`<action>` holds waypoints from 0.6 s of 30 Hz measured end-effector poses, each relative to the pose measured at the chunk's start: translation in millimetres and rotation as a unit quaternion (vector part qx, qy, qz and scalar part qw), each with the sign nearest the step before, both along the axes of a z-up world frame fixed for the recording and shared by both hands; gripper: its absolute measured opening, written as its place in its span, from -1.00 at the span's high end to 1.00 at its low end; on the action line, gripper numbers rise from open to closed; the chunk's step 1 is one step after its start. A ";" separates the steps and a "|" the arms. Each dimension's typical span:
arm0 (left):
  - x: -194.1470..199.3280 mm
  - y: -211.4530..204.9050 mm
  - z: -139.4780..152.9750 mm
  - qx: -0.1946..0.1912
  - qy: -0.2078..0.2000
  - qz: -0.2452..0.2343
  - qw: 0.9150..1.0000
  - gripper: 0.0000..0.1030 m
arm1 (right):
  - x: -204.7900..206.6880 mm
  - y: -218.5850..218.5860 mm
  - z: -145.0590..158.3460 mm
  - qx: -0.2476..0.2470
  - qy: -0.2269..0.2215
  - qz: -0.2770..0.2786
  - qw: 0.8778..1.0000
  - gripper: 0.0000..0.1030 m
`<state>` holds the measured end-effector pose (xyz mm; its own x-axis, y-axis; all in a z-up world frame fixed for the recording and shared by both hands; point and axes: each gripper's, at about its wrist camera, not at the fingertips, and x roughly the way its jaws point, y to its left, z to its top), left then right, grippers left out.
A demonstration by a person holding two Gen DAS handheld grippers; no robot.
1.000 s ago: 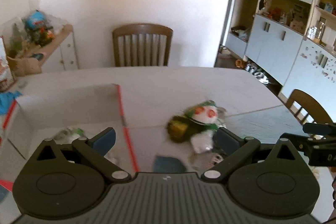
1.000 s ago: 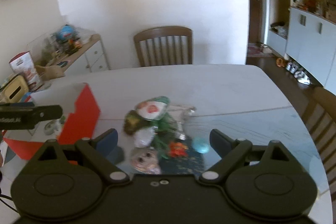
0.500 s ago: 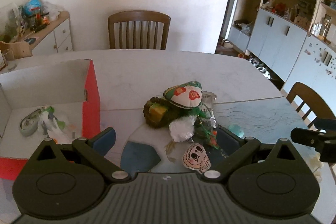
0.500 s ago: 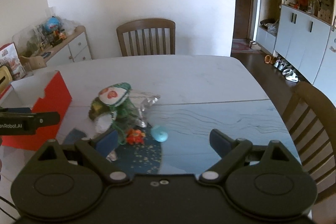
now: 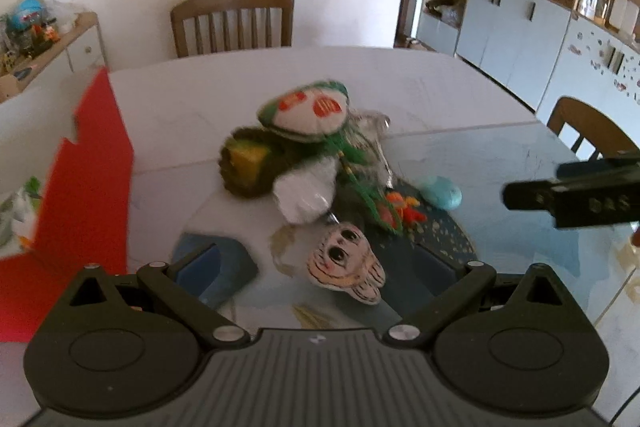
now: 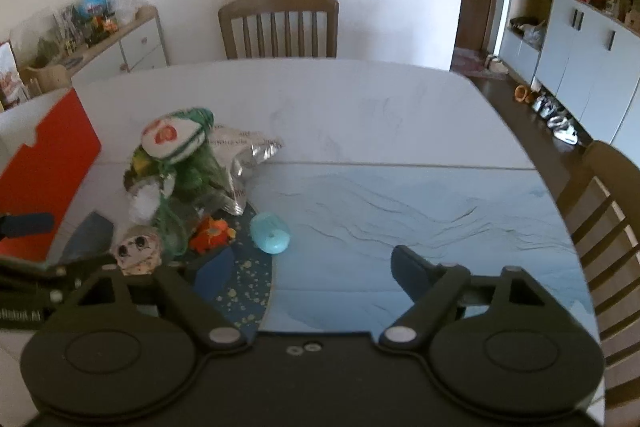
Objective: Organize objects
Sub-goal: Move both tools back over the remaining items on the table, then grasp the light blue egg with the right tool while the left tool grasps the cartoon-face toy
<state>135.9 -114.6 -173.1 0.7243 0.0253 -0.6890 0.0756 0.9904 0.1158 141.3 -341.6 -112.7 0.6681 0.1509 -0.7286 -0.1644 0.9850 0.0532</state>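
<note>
You brought both grippers down on the toy pile (image 5: 316, 163) in mid-table, beside the red-walled box (image 5: 86, 179). The left gripper (image 5: 320, 263) stood wide around the owl-faced charm (image 5: 344, 263); the right gripper (image 6: 308, 267), empty, had just been narrowing. Next probably came a grasp. Around you: marble-look table (image 6: 360, 99), chairs, cupboards.

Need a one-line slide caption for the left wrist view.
Open left gripper above a big-eyed face toy, toy pile behind it, red box at left.
</note>
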 end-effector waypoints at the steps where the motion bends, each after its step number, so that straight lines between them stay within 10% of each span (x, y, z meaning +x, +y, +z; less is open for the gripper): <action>1: 1.4 -1.4 -3.9 -0.001 0.002 -0.002 1.000 -0.98 | 3.4 0.1 -4.0 -0.001 0.004 0.002 1.000 -0.55; 18: 12.9 -14.3 -27.8 -0.003 0.018 -0.012 1.000 -0.64 | 44.1 21.4 -37.8 0.002 0.035 0.037 0.999 0.07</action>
<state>148.9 -129.0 -200.9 0.6991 0.0033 -0.7150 0.1040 0.9889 0.1062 185.4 -320.1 -150.5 0.6029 0.2008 -0.7722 -0.2333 0.9699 0.0700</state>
